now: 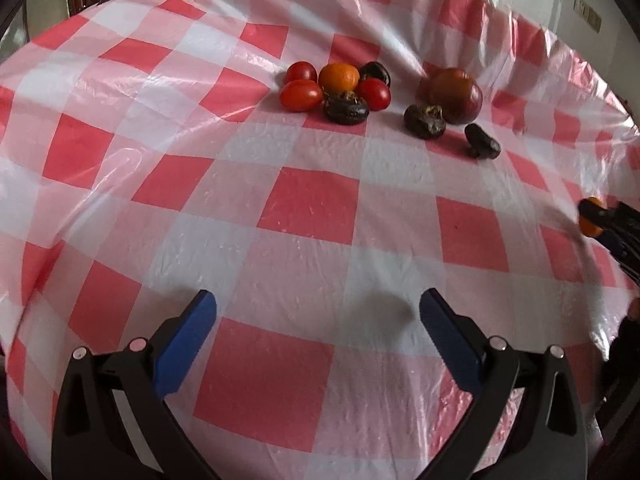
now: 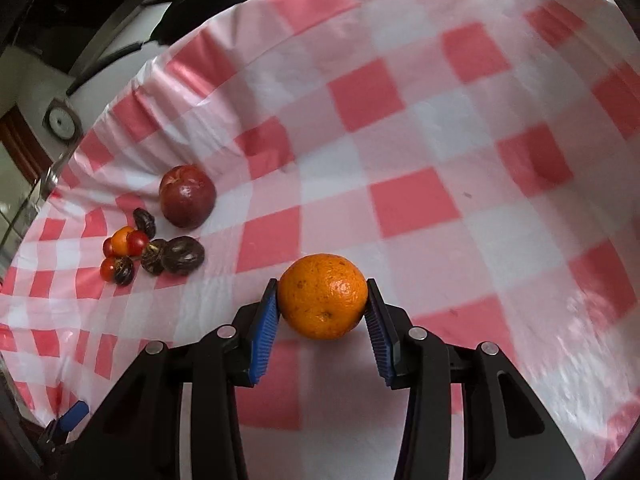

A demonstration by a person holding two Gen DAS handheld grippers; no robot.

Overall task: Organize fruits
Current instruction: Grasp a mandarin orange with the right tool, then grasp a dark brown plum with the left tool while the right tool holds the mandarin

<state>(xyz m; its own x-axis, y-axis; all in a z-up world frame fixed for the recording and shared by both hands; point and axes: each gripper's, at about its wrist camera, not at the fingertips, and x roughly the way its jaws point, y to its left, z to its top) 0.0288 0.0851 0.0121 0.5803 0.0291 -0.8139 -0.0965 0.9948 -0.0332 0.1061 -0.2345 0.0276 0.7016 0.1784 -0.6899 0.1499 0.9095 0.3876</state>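
Checkered tablecloth (image 2: 400, 204) below; my right gripper (image 2: 322, 308) clenches the orange (image 2: 322, 296), left gripper (image 1: 318, 312) spread empty, fruit pile (image 1: 338, 86) at twelve o'clock.

Right gripper (image 1: 600, 216) and its orange (image 1: 591, 216) (both blurred) edge-cropped

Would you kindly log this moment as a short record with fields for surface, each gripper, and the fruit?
surface: table under a red-and-white checked cloth
left gripper: jaws wide apart, nothing between them
right gripper: jaws closed on the large orange
cluster: three cherry tomatoes, a small orange, dark fruits
beside cluster: red plum, two more dark fruits
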